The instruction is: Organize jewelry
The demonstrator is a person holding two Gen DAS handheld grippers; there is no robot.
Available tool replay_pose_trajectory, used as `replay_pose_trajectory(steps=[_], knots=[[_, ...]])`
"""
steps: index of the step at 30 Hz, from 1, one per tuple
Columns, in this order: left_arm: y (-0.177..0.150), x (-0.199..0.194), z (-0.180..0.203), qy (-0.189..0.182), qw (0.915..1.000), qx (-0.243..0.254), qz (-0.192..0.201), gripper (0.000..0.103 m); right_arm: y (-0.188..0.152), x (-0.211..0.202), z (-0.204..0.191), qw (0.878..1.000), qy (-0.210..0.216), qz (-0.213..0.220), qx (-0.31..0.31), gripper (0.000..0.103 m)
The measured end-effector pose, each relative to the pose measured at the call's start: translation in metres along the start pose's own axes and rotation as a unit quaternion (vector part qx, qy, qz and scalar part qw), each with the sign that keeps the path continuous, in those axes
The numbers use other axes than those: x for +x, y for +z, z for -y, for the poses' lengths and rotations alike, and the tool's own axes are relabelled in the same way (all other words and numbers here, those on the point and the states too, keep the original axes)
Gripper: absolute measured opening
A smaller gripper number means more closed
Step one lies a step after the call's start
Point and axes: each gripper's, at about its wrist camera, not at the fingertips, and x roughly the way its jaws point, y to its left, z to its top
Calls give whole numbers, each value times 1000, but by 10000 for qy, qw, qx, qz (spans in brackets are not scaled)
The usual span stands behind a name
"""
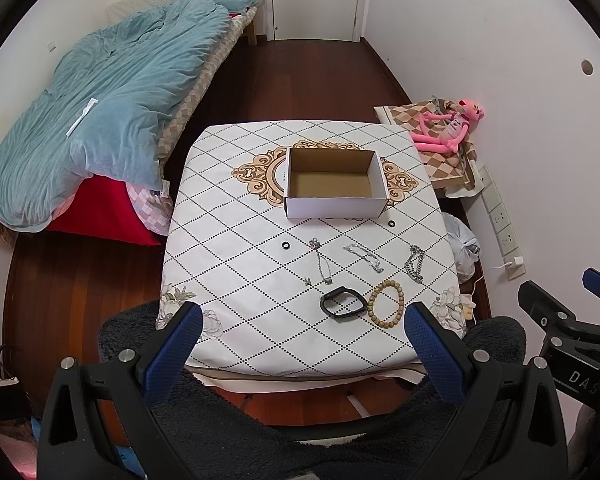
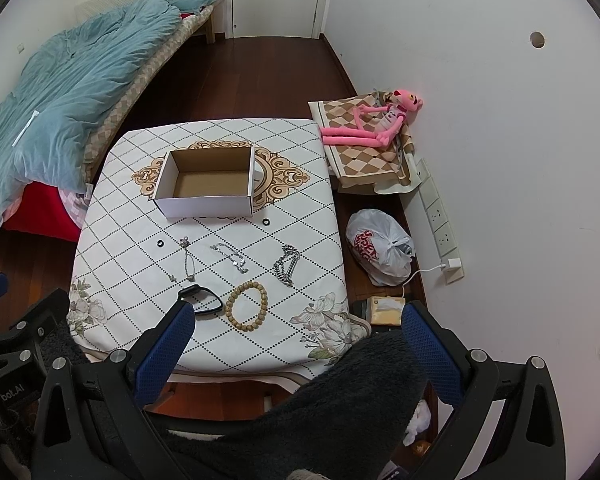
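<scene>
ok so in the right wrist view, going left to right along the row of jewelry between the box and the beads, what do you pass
black ring → thin pendant chain → silver link bracelet → chunky curb chain. A second black ring sits further back, near the box, so it is left out of the row.

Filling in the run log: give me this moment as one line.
stage: start | left gripper: open | right gripper: open | box: empty | wooden bead bracelet, black band: on table

Ahead and left of the gripper lies a rumpled teal quilt (image 1: 100, 120) (over a red sheet (image 1: 100, 216)); ahead-right, a pink plush toy (image 2: 376, 124) and a knotted white plastic bag (image 2: 380, 246).
</scene>
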Motion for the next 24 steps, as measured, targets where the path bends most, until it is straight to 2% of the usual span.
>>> replay_pose_trajectory(steps=[24], knots=[[-2, -8, -6, -34, 10000, -5, 76, 103, 1, -10, 2, 10000, 52, 71, -11, 103]])
